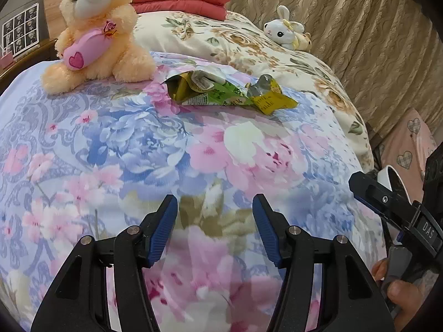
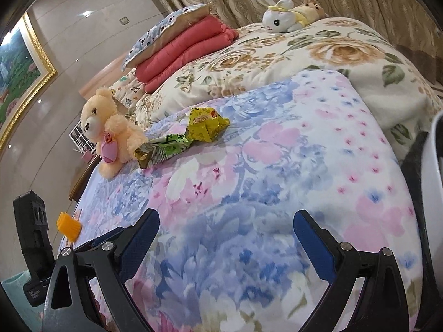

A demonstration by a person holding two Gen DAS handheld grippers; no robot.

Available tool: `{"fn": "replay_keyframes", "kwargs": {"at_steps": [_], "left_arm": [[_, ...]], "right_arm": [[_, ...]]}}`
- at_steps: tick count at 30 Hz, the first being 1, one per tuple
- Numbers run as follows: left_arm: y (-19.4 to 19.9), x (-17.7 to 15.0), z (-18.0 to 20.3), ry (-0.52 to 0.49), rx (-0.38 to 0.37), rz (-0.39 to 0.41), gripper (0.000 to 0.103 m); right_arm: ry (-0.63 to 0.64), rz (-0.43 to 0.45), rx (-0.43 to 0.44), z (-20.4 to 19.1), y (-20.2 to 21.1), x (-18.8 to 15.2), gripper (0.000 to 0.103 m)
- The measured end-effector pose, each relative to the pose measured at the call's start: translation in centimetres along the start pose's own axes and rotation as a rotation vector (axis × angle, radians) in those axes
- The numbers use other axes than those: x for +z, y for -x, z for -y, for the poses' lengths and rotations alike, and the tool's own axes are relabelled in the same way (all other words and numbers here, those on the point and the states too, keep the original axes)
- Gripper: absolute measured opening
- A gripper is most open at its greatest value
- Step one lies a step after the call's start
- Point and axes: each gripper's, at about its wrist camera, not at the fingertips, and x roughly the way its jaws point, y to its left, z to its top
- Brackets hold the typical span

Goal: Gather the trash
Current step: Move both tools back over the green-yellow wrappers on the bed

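Both the left gripper (image 1: 214, 215) and right gripper (image 2: 225, 232) hover spread, empty; crumpled green-and-yellow foil snack wrappers (image 1: 221, 92) look light, crinkly (slippery too) — pinch a raised fold.

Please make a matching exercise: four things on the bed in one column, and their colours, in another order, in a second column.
Things:
1. teddy bear
2. rabbit plush
3. folded quilt
4. right-hand wrapper

Colours:
A. yellow
B. red
C. peach
D. white

Pairs: 1-C, 2-D, 3-B, 4-A
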Motion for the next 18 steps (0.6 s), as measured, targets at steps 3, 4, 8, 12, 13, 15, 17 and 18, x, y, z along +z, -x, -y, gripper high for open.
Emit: {"fn": "replay_keyframes", "kwargs": {"at_steps": [3,4,8,12,13,15,17,18], "left_arm": [[-0.6,0.8,-0.2,-0.006,0.004,-0.004,0.059],[-0.8,1.1,-0.3,-0.008,0.007,-0.004,0.06],[-1.7,2.4,-0.8,-0.012,0.009,0.0,0.062],[-2.5,3.6,-1.4,-0.012,0.012,0.005,0.062],[-2.6,3.9,-1.6,-0.011,0.013,0.008,0.063],[-3.1,4.6,-2.0,-0.01,0.012,0.015,0.063],[-3.5,5.3,-2.3,-0.008,0.011,0.022,0.063],[-3.7,5.6,-2.4,-0.008,0.008,0.024,0.063]], "right_arm": [[0.004,-0.008,-0.001,-0.1,-0.9,0.5,0.098],[0.006,-0.013,-0.001,-0.1,-1.3,0.7,0.098],[0.014,-0.019,0.004,-0.2,-2.6,1.7,0.098],[0.022,-0.024,0.007,-0.4,-3.8,2.7,0.098],[0.023,-0.027,0.01,-0.5,-4.1,3.0,0.098],[0.025,-0.028,0.017,-0.6,-4.7,3.5,0.098],[0.03,-0.031,0.024,-0.8,-5.4,3.9,0.098],[0.031,-0.031,0.029,-0.9,-5.8,4.2,0.098]]}}
